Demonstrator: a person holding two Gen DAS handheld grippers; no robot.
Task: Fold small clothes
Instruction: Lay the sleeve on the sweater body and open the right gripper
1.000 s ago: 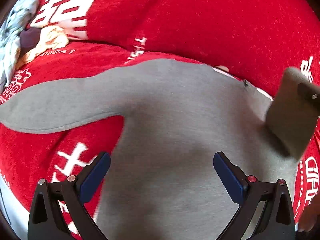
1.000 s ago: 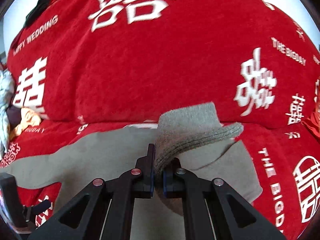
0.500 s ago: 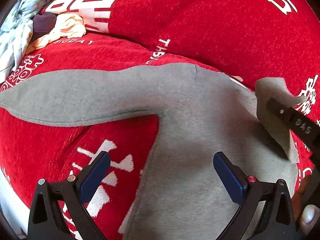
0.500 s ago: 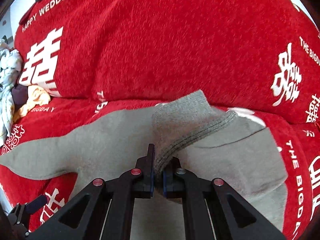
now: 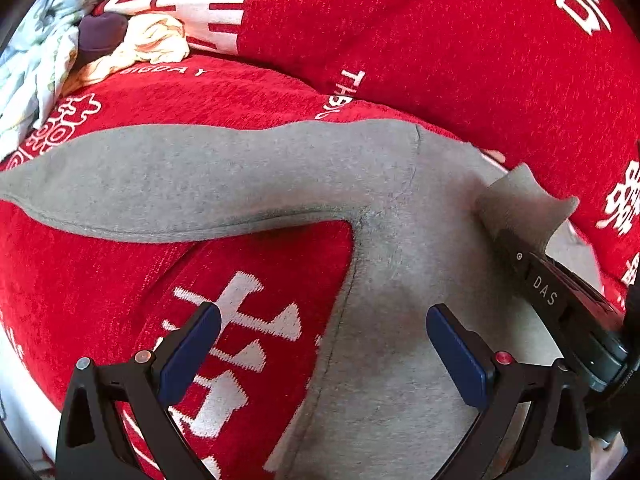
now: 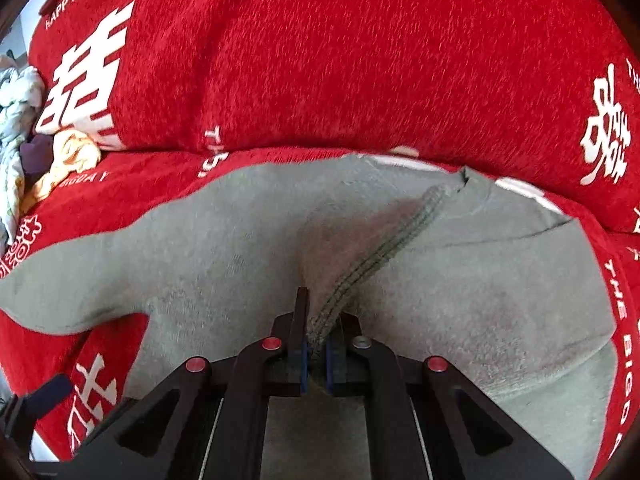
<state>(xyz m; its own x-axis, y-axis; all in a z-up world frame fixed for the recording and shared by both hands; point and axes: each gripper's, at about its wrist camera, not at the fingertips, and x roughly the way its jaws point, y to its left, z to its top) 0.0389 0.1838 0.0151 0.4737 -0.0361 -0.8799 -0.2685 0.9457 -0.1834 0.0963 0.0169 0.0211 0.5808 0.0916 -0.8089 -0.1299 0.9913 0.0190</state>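
Left wrist view. My left tongs (image 5: 322, 354) hang with the jaws wide apart and nothing between them; the pads are dark blue, the frames black with red and silver rivets. Below them lies the grey top (image 5: 400, 280), a soft fleecy knit with a fine nap, spread flat on the red sofa cover (image 5: 440, 40). One sleeve (image 5: 180, 184) tapers off to the left, its lower edge stitched in a narrow hem. A seam runs down from the shoulder to the armpit. The cover is a coarse, plush red weave with bold white characters; I can read "BIGDAY" and part of "THE". At right my right tongs (image 5: 516, 236) come in, black, with "DAS" printed on the side, pinching up a flap of the grey cloth. Top left sits a crumpled heap of other clothes (image 5: 60, 40): pale patterned, cream and a dark purple piece.

Right wrist view. My right tongs (image 6: 316, 350) are closed tight on the ribbed cuff (image 6: 376, 256) of the other sleeve, drawn over the body of the top. The cuff's ribbing shows as darker parallel lines. Writing on the cover here: "HAPPY WED…" at the upper left, "THE BIGD…" down the right edge.
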